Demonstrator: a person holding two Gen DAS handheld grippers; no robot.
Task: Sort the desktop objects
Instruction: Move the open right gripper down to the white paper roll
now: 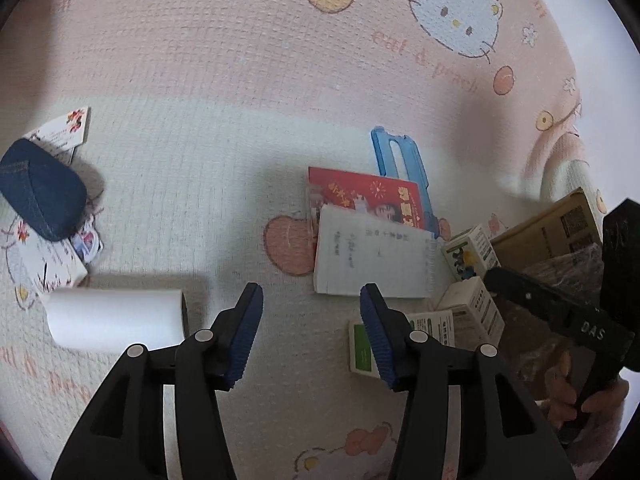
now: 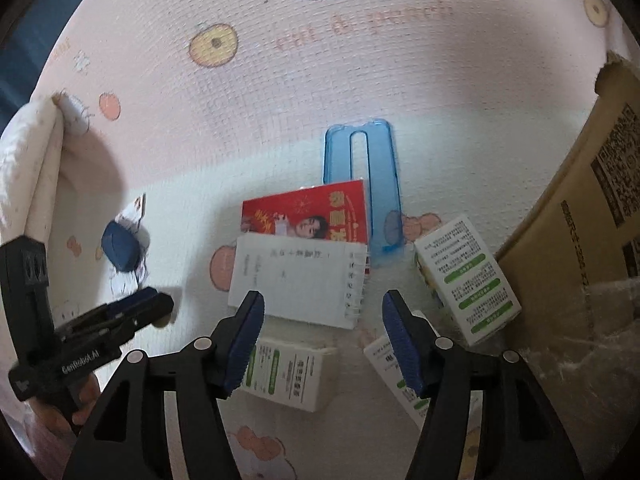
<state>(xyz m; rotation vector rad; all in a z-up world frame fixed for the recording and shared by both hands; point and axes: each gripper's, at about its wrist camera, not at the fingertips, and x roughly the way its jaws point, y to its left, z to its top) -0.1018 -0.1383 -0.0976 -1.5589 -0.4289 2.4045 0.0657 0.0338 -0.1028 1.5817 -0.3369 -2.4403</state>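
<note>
**Left wrist view: both grippers wide, nothing held, over the sorted piles**

Left wrist view looks down on a pink-and-white cartoon cloth (image 1: pixel 224 184). The left gripper (image 1: pixel 311 336) has its blue pads spread apart with only bare cloth between them. Ahead of its right finger lies a white notepad (image 1: pixel 372 258), overlapping a red booklet (image 1: pixel 366 194), which in turn lies on a blue case (image 1: pixel 400 164). Just right of that finger sit small white-and-green boxes (image 1: pixel 472 312), one partly hidden behind the pad. Further right is a cardboard box (image 1: pixel 548 228). Just left of the left finger lies a white roll (image 1: pixel 116 318); well off to the left a denim pouch (image 1: pixel 42 190) rests on printed cards (image 1: pixel 60 130). At the right edge the right gripper (image 1: pixel 560 312) shows, seen side-on, with a hand (image 1: pixel 576 396) on its handle.

In the right wrist view the right gripper (image 2: pixel 323 336) also stands open and empty. The notepad (image 2: pixel 300 280) lies just ahead between the fingers, on the red booklet (image 2: pixel 308 212), with the blue case (image 2: pixel 376 184) beyond. One white-and-green box (image 2: pixel 292 372) lies flat below the notepad, beside the left pad; a second (image 2: pixel 466 276) lies right of the right finger; a third (image 2: pixel 386 360) is partly hidden behind that finger. The cardboard box (image 2: pixel 580 216) fills the right edge. To the left the left gripper (image 2: pixel 136 308) appears side-on, so its gap cannot be read there, and the pouch (image 2: pixel 120 250) lies past it.
</note>
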